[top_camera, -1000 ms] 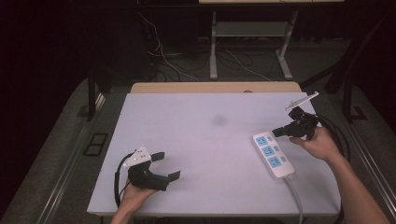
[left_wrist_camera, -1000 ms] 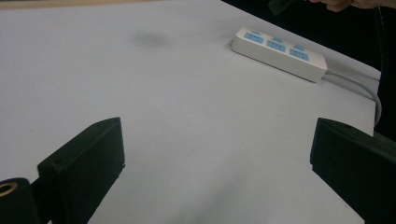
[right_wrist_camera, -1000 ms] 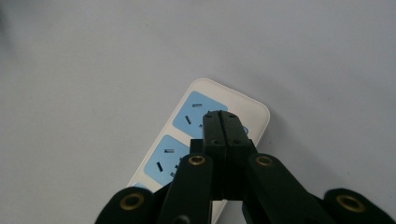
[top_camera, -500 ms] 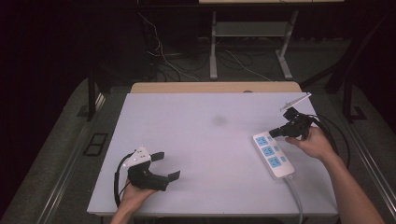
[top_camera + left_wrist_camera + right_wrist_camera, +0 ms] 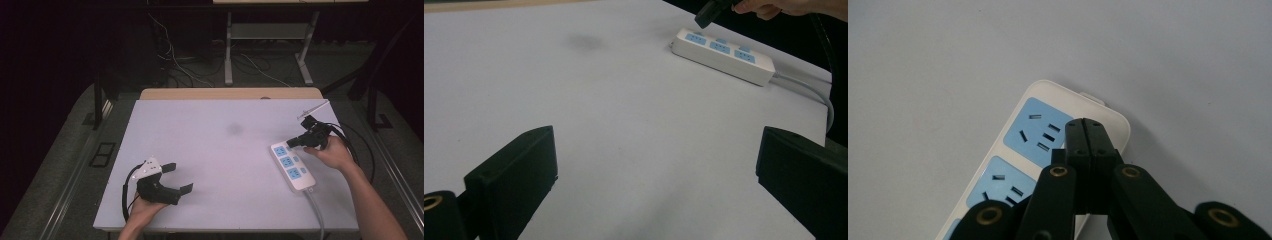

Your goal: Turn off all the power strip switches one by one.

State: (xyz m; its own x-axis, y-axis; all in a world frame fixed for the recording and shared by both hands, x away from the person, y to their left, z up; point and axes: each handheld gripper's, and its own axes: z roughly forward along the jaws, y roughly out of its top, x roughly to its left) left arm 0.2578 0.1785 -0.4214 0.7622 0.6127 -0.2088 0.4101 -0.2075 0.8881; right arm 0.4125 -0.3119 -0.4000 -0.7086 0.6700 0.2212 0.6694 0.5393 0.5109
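Far to the left of the power strip [image 5: 292,166], my left hand-held gripper [image 5: 176,176] sits parked near the bench [image 5: 220,130] front edge exactly as a second ago, jaws spread wide and empty. Over the strip's far end, my right hand-held gripper [image 5: 291,143] has slid inward from the bench's right edge, jaws pressed together on nothing, tips poised above the end switch [image 5: 1093,98]; I judge a press comes next.
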